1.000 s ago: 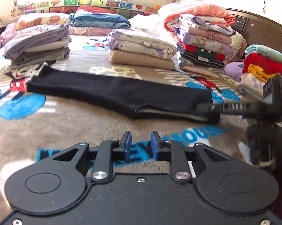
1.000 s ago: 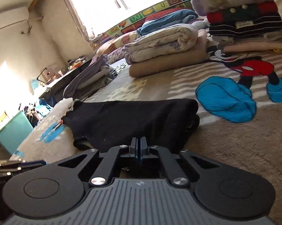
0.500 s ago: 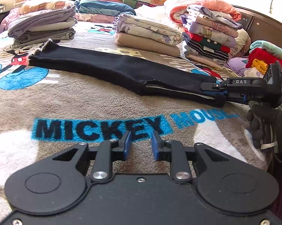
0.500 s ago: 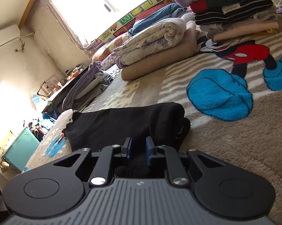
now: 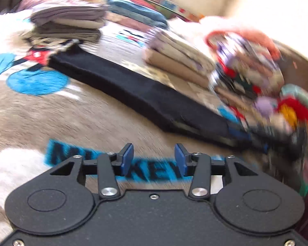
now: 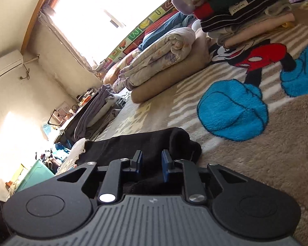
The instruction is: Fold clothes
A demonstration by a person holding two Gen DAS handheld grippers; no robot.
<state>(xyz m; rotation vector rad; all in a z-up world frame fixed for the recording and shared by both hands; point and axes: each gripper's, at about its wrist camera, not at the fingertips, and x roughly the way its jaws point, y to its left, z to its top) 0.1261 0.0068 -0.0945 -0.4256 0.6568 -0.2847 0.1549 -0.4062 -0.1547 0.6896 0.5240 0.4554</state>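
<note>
Left hand-held gripper point(image 5: 153, 160) spread above blanket point(image 5: 51, 119), right hand-held gripper point(image 6: 151, 165) parted around black garment point(image 6: 145, 143)

I'm seeing a plain black garment point(image 5: 133, 90) on a beige blanket point(image 6: 256, 164) with blue lettering and red-and-blue cartoon mouse print

A cartoon-mouse blanket point(image 6: 246, 106) covers the bed; a wall air conditioner point(image 6: 4, 65) hangs by the bright window point(image 6: 104, 14), with what looks like a teal bin point(image 6: 34, 177) below.
</note>
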